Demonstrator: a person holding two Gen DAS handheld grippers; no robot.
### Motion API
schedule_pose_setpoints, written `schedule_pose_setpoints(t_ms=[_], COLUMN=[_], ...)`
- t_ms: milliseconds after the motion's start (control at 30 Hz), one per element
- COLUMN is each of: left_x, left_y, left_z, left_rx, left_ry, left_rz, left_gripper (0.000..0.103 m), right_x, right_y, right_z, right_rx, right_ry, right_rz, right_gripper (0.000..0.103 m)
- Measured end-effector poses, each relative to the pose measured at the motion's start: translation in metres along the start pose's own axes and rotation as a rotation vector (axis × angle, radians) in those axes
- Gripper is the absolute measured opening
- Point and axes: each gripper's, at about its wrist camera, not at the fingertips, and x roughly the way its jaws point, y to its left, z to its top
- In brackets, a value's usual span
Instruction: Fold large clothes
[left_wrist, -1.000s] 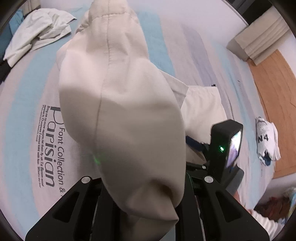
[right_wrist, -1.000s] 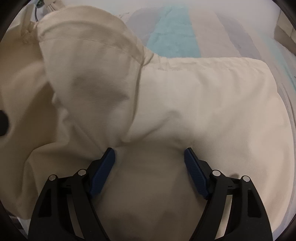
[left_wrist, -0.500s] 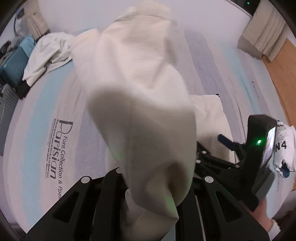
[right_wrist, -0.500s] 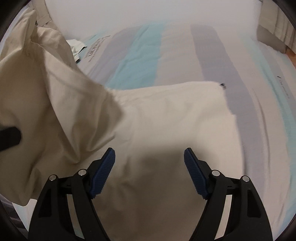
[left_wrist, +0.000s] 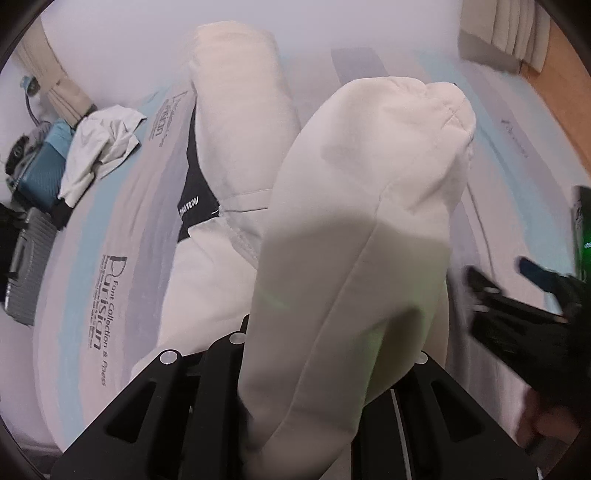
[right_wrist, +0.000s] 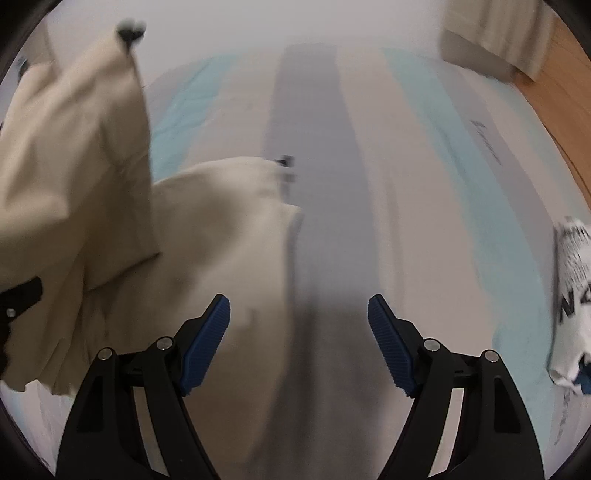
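Left wrist view: your left tongs (left_wrist: 317, 373) are clamped on a thick bunch of the cream garment (left_wrist: 354, 236), which rises toward 12 o'clock and hides most of the striped bed (left_wrist: 110, 229). At 3 o'clock you can see your right tongs (left_wrist: 532, 295) (blurred, hard to read there). From the right wrist view, your right tongs (right_wrist: 298, 332) stand wide apart with nothing between the blue pads (right_wrist: 207, 341). The cream garment (right_wrist: 177, 236) hangs and lies toward 9 o'clock; a white printed cloth (right_wrist: 572, 306) sits at 3 o'clock.
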Motion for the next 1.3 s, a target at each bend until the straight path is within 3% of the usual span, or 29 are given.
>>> schedule_pose_setpoints(t_ms=[133, 300, 533, 867, 1300], left_x=[0.012, 0.029, 0.065, 0.094, 0.086], left_y=[-0.044, -0.093, -0.139, -0.158, -0.138], left_z=[-0.002, -0.006, -0.017, -0.03, -0.023], left_rx=[0.041, 0.098, 0.167, 0.198, 0.171], left_ry=[0.008, 0.035, 0.09, 0.092, 0.082], left_rz=[0.047, 0.049, 0.109, 0.186, 0.15], left_gripper=[0.014, 0.014, 0.016, 0.017, 0.021], right_x=[-0.017, -0.032, -0.039, -0.018, -0.013], right_y=[-0.048, -0.094, -0.126, -0.154, -0.157], right_z=[-0.009, -0.012, -0.037, -0.05, -0.049], right_rx=[0.017, 0.029, 0.071, 0.096, 0.101], right_ry=[-0.005, -0.01, 0.001, 0.041, 0.038], right_rz=[-0.037, -0.07, -0.075, -0.053, -0.031], right_gripper=[0.074, 0.074, 0.074, 0.074, 0.074])
